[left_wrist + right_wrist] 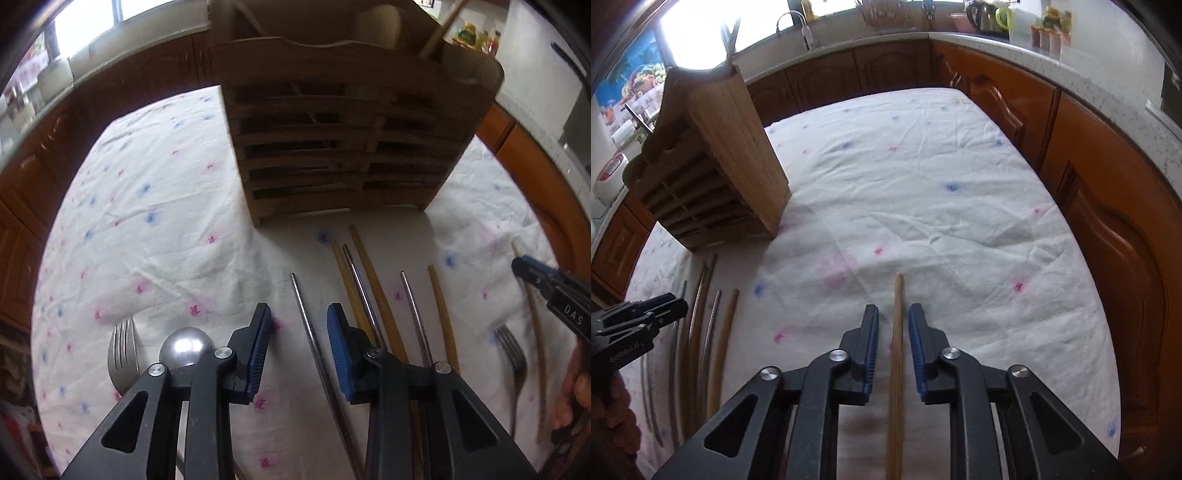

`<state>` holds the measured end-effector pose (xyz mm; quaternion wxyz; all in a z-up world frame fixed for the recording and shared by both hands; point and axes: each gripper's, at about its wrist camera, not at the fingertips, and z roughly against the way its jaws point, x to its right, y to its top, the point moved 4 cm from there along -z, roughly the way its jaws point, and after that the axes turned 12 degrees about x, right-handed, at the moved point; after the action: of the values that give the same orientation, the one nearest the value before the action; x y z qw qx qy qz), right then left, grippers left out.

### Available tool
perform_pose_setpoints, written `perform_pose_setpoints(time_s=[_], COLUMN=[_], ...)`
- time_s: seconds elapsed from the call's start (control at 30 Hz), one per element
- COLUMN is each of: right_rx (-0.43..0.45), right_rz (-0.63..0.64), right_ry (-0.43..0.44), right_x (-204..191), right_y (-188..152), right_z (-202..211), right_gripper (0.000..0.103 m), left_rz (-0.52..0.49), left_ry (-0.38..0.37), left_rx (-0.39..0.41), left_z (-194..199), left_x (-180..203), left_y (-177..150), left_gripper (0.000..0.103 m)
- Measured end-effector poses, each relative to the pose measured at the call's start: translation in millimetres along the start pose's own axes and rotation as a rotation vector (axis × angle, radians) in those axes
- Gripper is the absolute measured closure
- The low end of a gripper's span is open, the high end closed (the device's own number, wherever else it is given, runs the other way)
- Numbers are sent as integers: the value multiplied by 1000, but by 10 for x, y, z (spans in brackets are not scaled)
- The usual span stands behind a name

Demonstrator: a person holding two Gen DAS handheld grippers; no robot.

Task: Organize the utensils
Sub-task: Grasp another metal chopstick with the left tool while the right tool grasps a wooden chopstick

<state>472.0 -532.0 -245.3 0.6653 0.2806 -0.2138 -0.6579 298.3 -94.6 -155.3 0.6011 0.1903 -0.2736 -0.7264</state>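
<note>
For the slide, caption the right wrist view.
Right gripper, jaws open around a wooden chopstick on the flowered tablecloth, wooden holder at left.

White tablecloth point(923, 192) showing pink, blue flower prints. Holder point(332, 147) looking brown wood. Chopsticks: tan wooden chopstick point(897, 350), silver metal chopstick point(306, 314). Gripper pads point(338, 332) appearing blue, arms black.

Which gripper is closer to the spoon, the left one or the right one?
Left. The left gripper is just beside the spoon, straddling a metal chopstick. The right gripper is far off across the utensil row, around a wooden chopstick.
</note>
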Motion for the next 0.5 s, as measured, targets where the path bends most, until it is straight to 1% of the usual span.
perform_pose_setpoints(time_s=[0.03,0.07,0.1,0.13,0.17,0.23,0.37,0.5], right_rx=[3,3,4,5,6,5,5,46], right_rz=[6,9,11,14,16,16,-10,-17], right_ry=[-5,-10,-14,-15,-16,-9,40,69], right_x=[-3,-5,-8,-13,-17,-29,-53,-114], right_y=[13,17,16,18,16,22,37,95], right_z=[-3,-5,-8,-11,-9,-12,25,196], right_gripper=[88,91,93,96,97,98,98,98], left_rz=[-14,-25,-33,-39,-42,-44,34,73], left_ry=[9,10,7,3,0,2,-71,-114], left_rx=[3,6,7,8,8,10,2,27], left_z=[-14,-25,-36,-47,-55,-71,-3,184], left_x=[34,72,106,140,164,191,114,13], left_y=[0,-1,1,1,-3,-8,-28,-24], left_gripper=[76,83,87,94,97,98,99,99])
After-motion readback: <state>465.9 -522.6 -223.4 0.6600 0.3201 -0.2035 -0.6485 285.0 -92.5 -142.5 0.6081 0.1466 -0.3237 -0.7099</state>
